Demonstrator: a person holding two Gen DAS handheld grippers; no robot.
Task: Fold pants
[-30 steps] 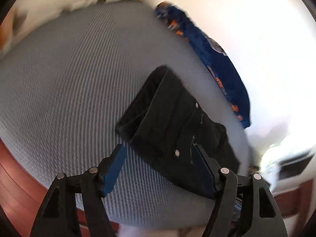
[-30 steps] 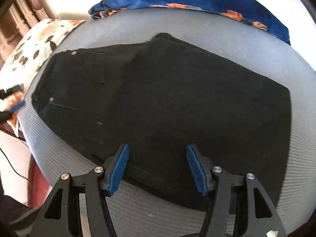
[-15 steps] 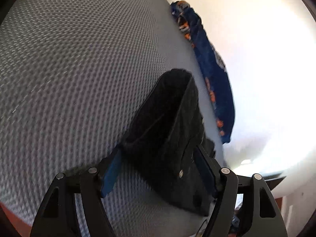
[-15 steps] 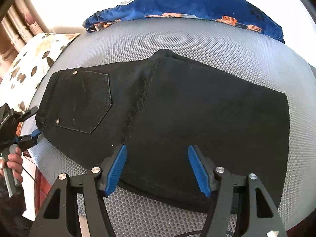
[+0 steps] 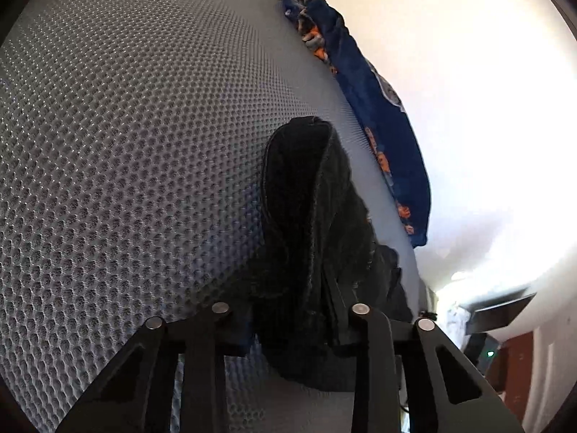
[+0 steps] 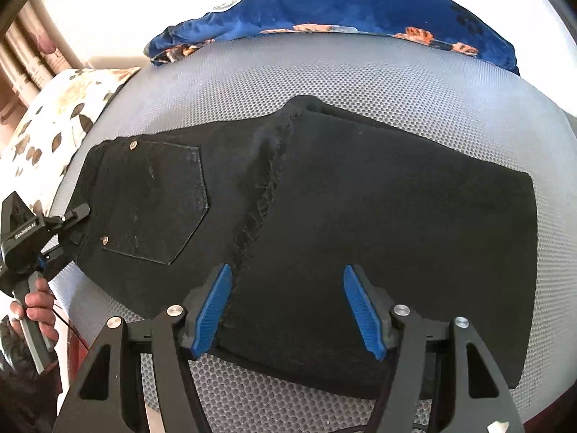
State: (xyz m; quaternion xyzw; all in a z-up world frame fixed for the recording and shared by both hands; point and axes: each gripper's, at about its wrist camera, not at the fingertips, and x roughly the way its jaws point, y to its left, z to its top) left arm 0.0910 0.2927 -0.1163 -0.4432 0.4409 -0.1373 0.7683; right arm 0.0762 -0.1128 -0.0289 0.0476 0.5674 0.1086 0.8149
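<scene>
Black pants (image 6: 360, 209) lie folded on a grey mesh mattress (image 6: 360, 83), back pocket up at the left. My right gripper (image 6: 288, 303) is open, its blue pads (image 6: 212, 310) hovering over the pants' near edge. My left gripper (image 5: 288, 310) is down at the mattress with the waistband end of the pants (image 5: 306, 223) between its fingers, which stand close against the cloth. It also shows in the right wrist view (image 6: 74, 223) at the pants' left edge, gripping the waistband.
A blue blanket with orange print (image 6: 342, 14) lies along the far edge of the mattress by the white wall. A floral pillow (image 6: 54, 119) sits at the left. The mattress's near edge drops to a reddish floor (image 6: 79, 339).
My left gripper has come down onto the mattress and closed in on the waistband end. My right gripper has stayed open and shifted slightly over the near edge.
</scene>
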